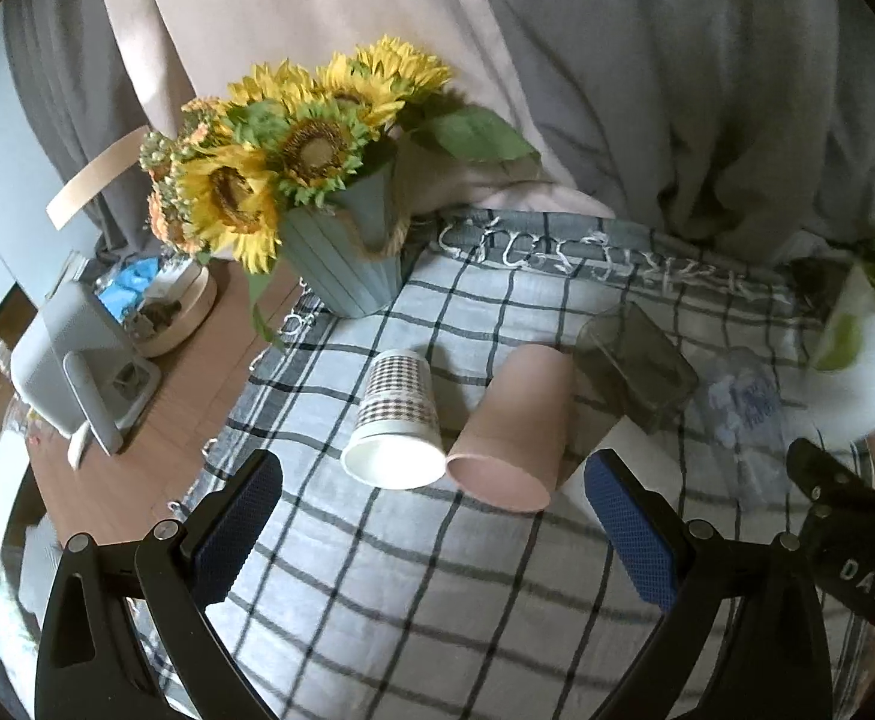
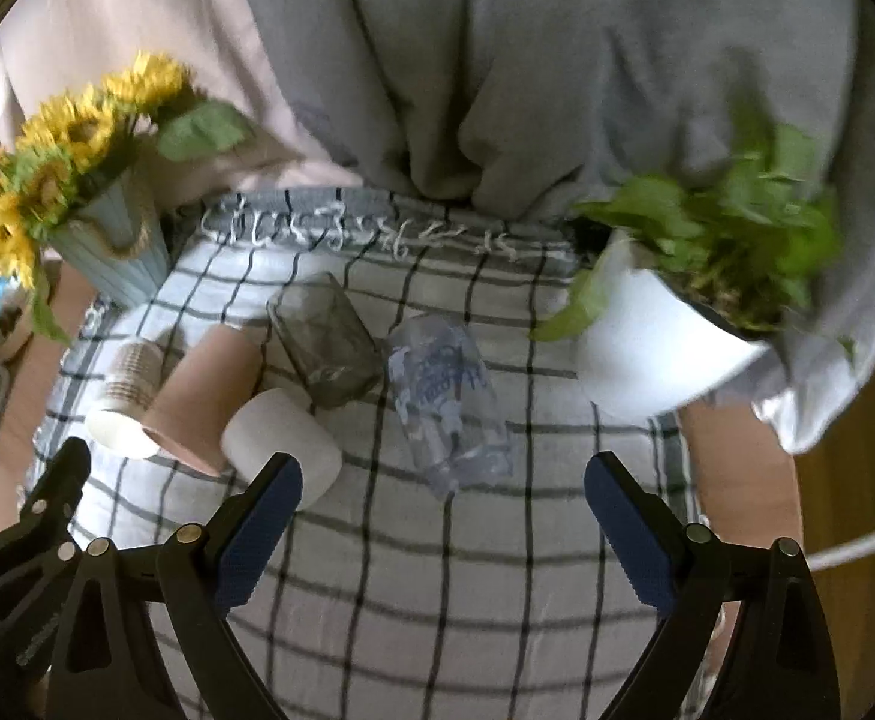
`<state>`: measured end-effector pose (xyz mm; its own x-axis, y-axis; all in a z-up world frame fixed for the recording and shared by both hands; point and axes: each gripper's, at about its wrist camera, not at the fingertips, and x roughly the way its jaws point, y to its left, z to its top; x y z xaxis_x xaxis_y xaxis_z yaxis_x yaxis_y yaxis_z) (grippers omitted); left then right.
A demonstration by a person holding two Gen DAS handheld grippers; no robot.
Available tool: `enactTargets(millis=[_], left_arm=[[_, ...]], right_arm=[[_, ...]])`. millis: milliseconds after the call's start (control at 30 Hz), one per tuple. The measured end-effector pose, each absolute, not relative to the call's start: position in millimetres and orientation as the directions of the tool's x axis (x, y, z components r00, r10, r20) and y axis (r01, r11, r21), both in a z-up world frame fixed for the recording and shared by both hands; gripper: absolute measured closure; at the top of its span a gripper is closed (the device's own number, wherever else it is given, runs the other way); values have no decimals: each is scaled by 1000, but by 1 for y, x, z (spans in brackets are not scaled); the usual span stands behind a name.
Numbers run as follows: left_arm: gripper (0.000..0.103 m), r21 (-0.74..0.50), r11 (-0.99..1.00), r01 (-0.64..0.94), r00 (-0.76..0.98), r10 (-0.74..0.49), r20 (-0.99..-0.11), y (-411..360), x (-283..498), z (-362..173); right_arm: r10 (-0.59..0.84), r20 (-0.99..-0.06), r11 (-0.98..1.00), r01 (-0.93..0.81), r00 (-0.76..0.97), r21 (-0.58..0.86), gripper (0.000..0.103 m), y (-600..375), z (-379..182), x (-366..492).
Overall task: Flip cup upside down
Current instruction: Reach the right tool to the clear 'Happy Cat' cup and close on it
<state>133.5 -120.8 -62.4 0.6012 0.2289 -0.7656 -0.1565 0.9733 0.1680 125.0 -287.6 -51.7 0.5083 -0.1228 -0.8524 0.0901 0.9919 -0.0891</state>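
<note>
5 cups lie on their sides in a row on the checked cloth (image 1: pixel 377 600), rims toward the cameras, bases pointing away toward the curtain. Left to right: patterned paper cup (image 1: pixel 398 414), pink cup (image 1: pixel 518 426), white cup (image 2: pixel 284 441), smoky glass (image 2: pixel 326 342), clear printed cup (image 2: pixel 446 396). Paper cup and pink cup touch at the rims; the white cup lies just beside the pink one.

Left gripper (image 1: pixel 434 531): jaws spread wide, nothing between them. It sits just short of the paper and pink cups, which lie directly ahead, long axes roughly in line with the fingers. Right gripper (image 2: pixel 443 531): also spread wide and empty. The clear printed cup lies straight ahead between its finger lines; the white cup is next to its left finger.

Judgement: the task names no particular cup. Each arm has a near candidate. Since the axes run along the approach line, a grasp across the wall near the rim would suit, followed by a tilt onto the rim.

Surface: soft cloth over a wooden table (image 1: pixel 155 438). Sunflower vase (image 1: pixel 347 258) at far left, white plant pot (image 2: pixel 647 342) at far right, both well apart from the row.
</note>
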Motion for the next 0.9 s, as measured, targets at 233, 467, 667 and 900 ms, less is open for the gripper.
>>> enactTargets(millis=[233, 467, 667, 900], left_arm=[[0, 231, 948, -217, 568, 316, -760, -139, 162, -81], [0, 306, 922, -238, 536, 387, -750, -154, 183, -94], [0, 315, 916, -246, 511, 399, -761, -157, 193, -100], [0, 327, 911, -251, 502, 412, -760, -162, 198, -105]], right_arm=[[-113, -892, 994, 42, 437, -105, 8, -305, -95, 168], [-107, -912, 993, -7, 396, -119, 8, -309, -130, 199], [-76, -937, 996, -26, 340, -90, 12, -314, -154, 217], [-52, -957, 998, -26, 287, -62, 20, -318, -181, 229]])
